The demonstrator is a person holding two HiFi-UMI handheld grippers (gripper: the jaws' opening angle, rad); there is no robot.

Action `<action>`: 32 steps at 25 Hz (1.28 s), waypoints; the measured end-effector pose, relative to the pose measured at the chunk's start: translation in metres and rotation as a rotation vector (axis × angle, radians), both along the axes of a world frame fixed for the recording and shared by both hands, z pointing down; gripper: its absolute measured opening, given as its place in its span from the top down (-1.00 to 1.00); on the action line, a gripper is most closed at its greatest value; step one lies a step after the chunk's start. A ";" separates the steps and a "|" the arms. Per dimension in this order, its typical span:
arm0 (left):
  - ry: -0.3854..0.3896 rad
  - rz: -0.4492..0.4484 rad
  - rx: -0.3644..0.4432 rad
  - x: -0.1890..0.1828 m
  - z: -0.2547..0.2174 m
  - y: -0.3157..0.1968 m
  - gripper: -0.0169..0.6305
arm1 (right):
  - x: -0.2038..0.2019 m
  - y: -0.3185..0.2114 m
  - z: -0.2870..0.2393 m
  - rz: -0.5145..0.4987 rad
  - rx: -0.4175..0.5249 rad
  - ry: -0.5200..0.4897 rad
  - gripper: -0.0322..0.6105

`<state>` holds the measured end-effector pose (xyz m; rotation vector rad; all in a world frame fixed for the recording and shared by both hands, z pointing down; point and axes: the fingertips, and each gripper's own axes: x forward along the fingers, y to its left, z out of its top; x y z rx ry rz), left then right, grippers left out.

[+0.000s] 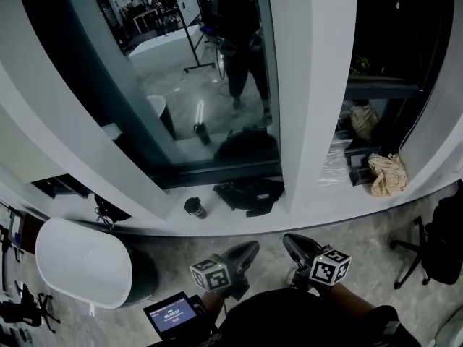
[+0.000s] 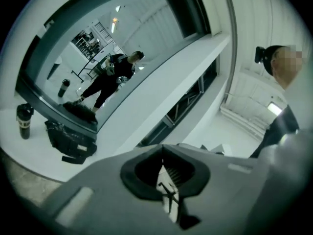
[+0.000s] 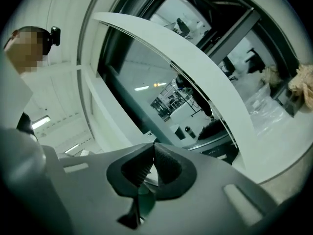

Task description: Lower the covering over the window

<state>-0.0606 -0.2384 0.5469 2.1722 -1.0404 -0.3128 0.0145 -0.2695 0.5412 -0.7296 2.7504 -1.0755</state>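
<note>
White sill (image 1: 217, 223) beyond left tool (image 1: 248, 249), right tool (image 1: 291, 241)

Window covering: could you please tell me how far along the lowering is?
Done: nothing; the window glass is uncovered. In hand: nothing; the left hand-held gripper and right hand-held gripper are shut, empty, short of the window. Left: the whole lowering.
</note>
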 end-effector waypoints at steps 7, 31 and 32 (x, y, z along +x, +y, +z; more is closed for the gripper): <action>-0.046 -0.050 0.120 0.009 -0.045 -0.102 0.94 | 0.026 -0.065 -0.014 -0.056 0.117 0.037 0.88; 0.026 0.193 0.708 0.017 -0.280 -0.387 0.57 | 0.063 -0.126 -0.019 0.540 0.098 0.107 0.88; 0.039 0.205 0.723 0.021 -0.284 -0.388 0.54 | 0.066 -0.126 -0.015 0.548 0.101 0.120 0.88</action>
